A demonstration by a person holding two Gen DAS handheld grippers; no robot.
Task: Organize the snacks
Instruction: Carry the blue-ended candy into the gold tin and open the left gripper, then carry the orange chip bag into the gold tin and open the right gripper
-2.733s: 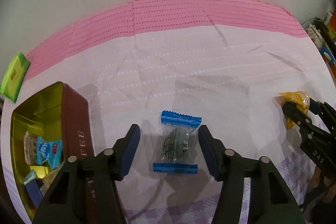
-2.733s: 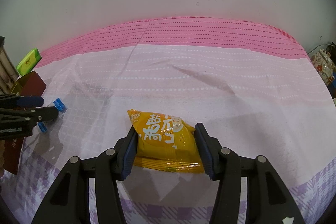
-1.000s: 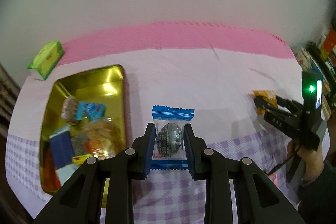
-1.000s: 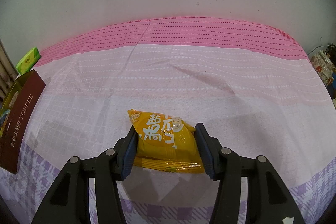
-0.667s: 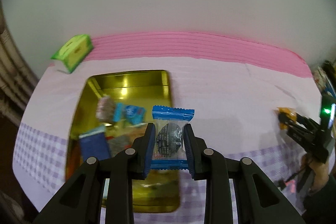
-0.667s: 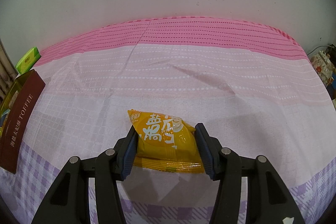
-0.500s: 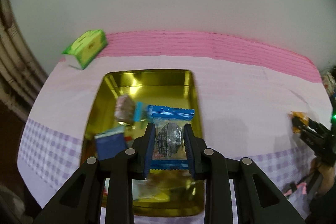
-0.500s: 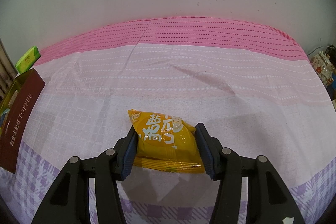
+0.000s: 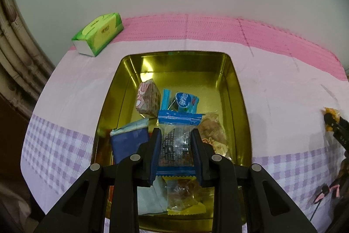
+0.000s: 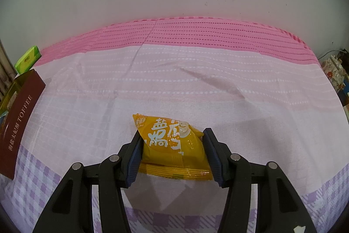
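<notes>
Your left gripper (image 9: 176, 146) is clamped on the blue-ended candy packet (image 9: 177, 141) and holds it directly above the open gold tin (image 9: 236, 88), over the near half where the other snacks are piled. The packet's long axis runs near to far, blue seals at each end, in line with the tin's own long side, so I judge that a straight release should drop it inside with room on both sides. Below it lie a dark blue packet (image 9: 128, 141) to the left and a clear wrapped sweet (image 9: 182, 195) nearer you. Your right gripper (image 10: 172, 152) is closed around the yellow snack bag (image 10: 172, 145), low at the tablecloth (image 10: 196, 80); the tin lies well off to its left, so that bag has the longer trip.
</notes>
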